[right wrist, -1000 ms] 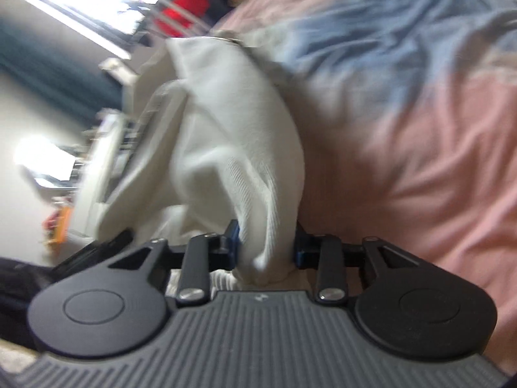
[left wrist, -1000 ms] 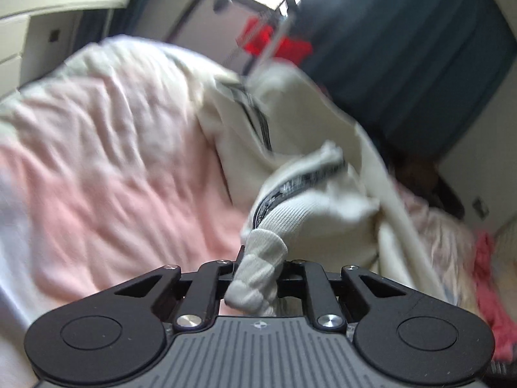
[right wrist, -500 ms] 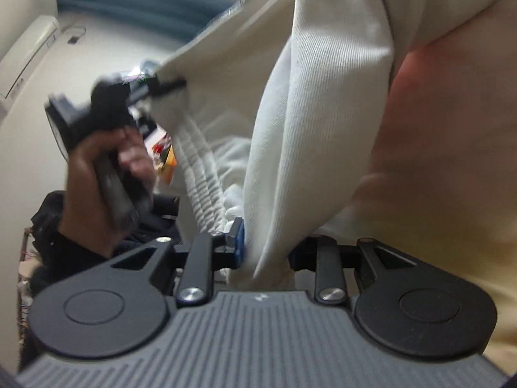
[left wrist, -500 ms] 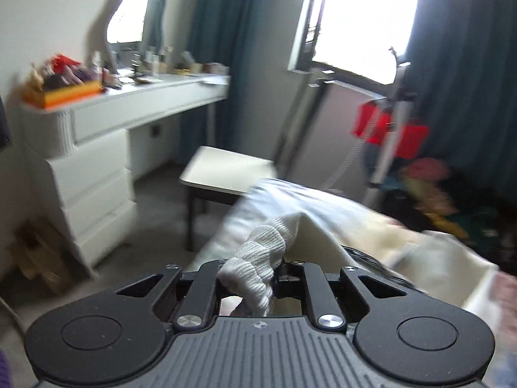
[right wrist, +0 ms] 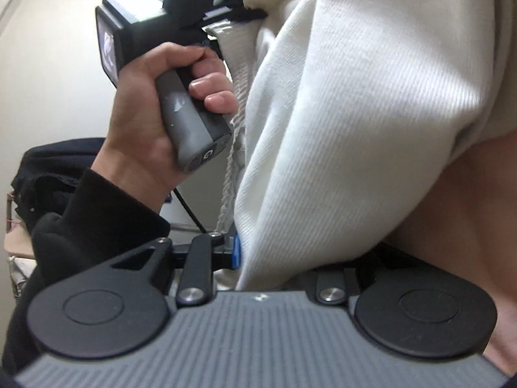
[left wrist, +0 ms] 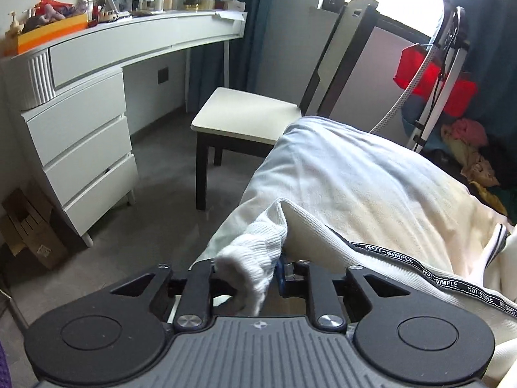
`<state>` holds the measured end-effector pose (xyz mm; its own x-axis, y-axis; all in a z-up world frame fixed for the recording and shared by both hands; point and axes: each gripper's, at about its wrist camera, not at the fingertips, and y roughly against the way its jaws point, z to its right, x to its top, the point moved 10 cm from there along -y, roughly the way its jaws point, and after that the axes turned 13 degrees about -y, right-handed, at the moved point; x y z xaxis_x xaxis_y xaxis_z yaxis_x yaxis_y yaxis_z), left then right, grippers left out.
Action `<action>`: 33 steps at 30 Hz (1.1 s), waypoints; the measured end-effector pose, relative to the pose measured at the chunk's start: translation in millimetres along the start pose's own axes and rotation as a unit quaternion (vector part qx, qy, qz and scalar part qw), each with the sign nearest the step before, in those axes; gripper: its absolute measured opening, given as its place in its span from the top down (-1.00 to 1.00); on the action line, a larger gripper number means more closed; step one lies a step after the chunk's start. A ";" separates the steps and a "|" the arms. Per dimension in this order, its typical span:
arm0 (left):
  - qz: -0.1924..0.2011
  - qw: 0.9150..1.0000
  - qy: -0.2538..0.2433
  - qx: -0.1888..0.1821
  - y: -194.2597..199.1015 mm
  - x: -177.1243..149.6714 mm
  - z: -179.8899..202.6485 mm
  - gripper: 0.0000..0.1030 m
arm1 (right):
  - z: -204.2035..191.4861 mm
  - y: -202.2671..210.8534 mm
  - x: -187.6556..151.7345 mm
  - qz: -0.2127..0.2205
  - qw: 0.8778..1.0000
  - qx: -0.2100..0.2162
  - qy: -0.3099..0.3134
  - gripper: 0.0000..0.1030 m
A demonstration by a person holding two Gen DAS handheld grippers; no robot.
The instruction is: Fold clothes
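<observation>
Seen from the left wrist camera, the left gripper (left wrist: 248, 274) has a ribbed white cuff (left wrist: 250, 263) of a cream garment (left wrist: 381, 252) between its fingers. Its jaws have just been opening a little, and the cuff is still bunched in the narrow gap and pinched there. From the cuff, the garment stretches away to the right across a pale bed cover (left wrist: 339, 168); a black tape with white lettering (left wrist: 420, 270) runs along it. Beyond the bed stand a cream-topped stool with dark legs (left wrist: 242, 119) and a white dressing table with drawers (left wrist: 80, 123), its top crowded with bottles and small things. A red item hangs on a stand (left wrist: 433, 77) near the bright window.

Seen from the right wrist camera, the right gripper (right wrist: 290, 258) pinches a thick fold of the same cream garment (right wrist: 355, 113), which rises from the jaws and fills most of the view; the right jaw is hidden by cloth. To the upper left, a hand (right wrist: 152, 106) in a black sleeve (right wrist: 90, 220) grips the handle of the left gripper (right wrist: 252, 13), whose tip bites the garment's ribbed edge. Pinkish bedding (right wrist: 458, 213) lies at the right.
</observation>
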<state>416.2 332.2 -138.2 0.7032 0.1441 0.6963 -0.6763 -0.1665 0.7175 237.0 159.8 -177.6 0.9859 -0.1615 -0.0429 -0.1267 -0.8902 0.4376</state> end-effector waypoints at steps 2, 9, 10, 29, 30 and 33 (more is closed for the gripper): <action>0.006 1.000 -0.003 -0.009 11.9 -2.1 1.0 0.36 | -4.4 3.6 1.5 -0.011 1.000 -0.015 -0.003 0.35; 0.043 0.999 -0.011 -0.026 86.1 -11.8 21.5 -0.08 | -18.4 37.7 -12.2 0.002 0.997 -0.056 0.052 -0.19; 0.048 0.998 -0.011 -0.025 101.3 -15.1 26.3 -0.18 | -19.1 45.4 -15.9 0.007 0.997 -0.058 0.058 -0.60; 0.161 0.975 -0.062 -0.141 340.3 -175.0 208.7 -0.61 | -16.4 360.6 -81.1 0.353 0.882 -0.137 0.281 -0.70; 0.168 0.973 -0.064 -0.147 345.7 -177.1 219.0 -0.61 | -11.7 374.3 -79.9 0.368 0.873 -0.145 0.286 -0.70; 0.171 0.969 -0.075 -0.164 345.8 -176.8 249.2 -0.62 | 0.5 399.7 -73.8 0.400 0.859 -0.151 0.281 -0.70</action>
<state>112.6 6.1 -18.1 0.4328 -0.0132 0.9014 -0.8914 0.1428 0.4302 113.6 -184.3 0.0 0.5036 -0.3638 0.7836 -0.8385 -0.4242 0.3420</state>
